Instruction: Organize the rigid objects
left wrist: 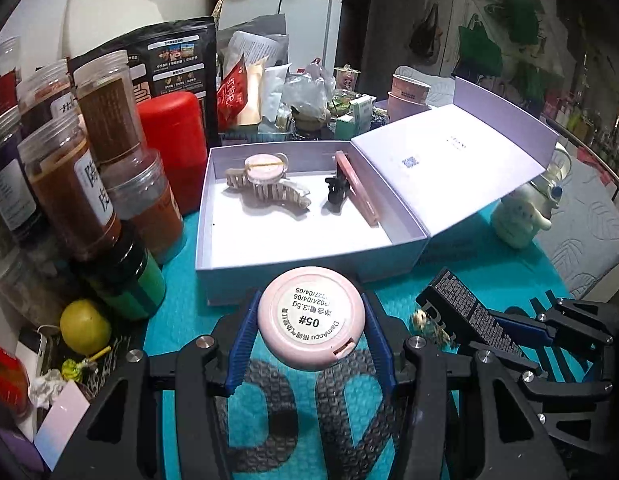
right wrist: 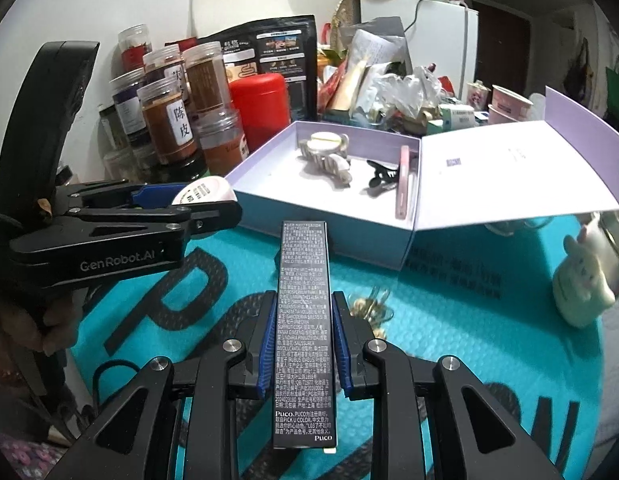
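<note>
The left gripper (left wrist: 309, 334) is squeezed shut on a round pink compact (left wrist: 311, 317). Its blue pads (left wrist: 241, 336) press on both sides of the compact. The white sticker on the bottom of the compact faces the camera. The compact is held up above the blue mat (left wrist: 181, 312), just in front of the open box (left wrist: 309, 248).

The right gripper (right wrist: 303, 344) is squeezed shut on a long black carton (right wrist: 303, 320) with tiny white writing on it. Its blue pads (right wrist: 265, 350) press on the two long sides. The carton points toward the box and is held above the mat too.

Inside the box lie a beige hair claw (left wrist: 265, 192), a round pink case (left wrist: 263, 168) resting on it, a small black clip (left wrist: 335, 192) and a long pink stick (left wrist: 355, 186) leaning on the right wall. The lid (left wrist: 449, 160) of the box is flipped open to the right.

A small gold clip (right wrist: 369, 308) lies on the mat just right of the right gripper. Jars (left wrist: 69, 196) of brown stuff and a red can (left wrist: 173, 148) stand left of the box. A little pale green toy (right wrist: 581, 288) stands on the right, near the lid. A yellow fruit (left wrist: 84, 326) sits at the left edge.
</note>
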